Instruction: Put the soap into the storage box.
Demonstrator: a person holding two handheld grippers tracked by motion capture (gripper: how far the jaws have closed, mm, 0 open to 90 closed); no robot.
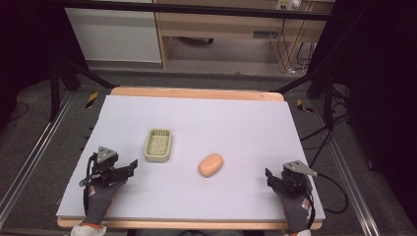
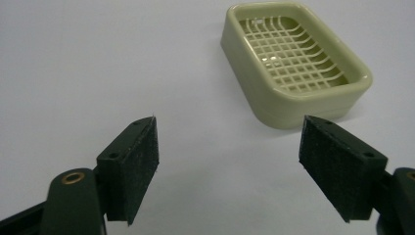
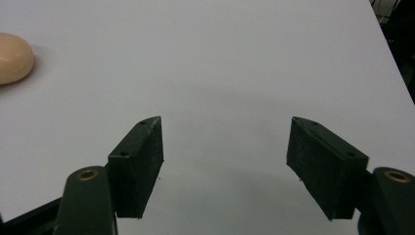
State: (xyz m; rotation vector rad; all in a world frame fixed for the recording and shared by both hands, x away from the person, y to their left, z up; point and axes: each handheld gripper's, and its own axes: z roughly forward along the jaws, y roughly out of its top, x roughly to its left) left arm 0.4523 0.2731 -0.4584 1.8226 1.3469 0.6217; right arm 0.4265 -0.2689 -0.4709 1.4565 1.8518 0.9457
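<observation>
From above, one dish (image 1: 158,144) and one soap (image 1: 210,165) are lying mid-tabletop (image 1: 236,123), the dish left of the soap, apart. Two grippers are resting near the front corners: left gripper (image 1: 125,169) and right gripper (image 1: 273,178).

Left gripper view: the jaws are standing spread, gripping nothing, with the dish (image 2: 293,63) ahead.

Right gripper view: the jaws are spread and empty, with the soap (image 3: 14,58) sitting far left.
</observation>
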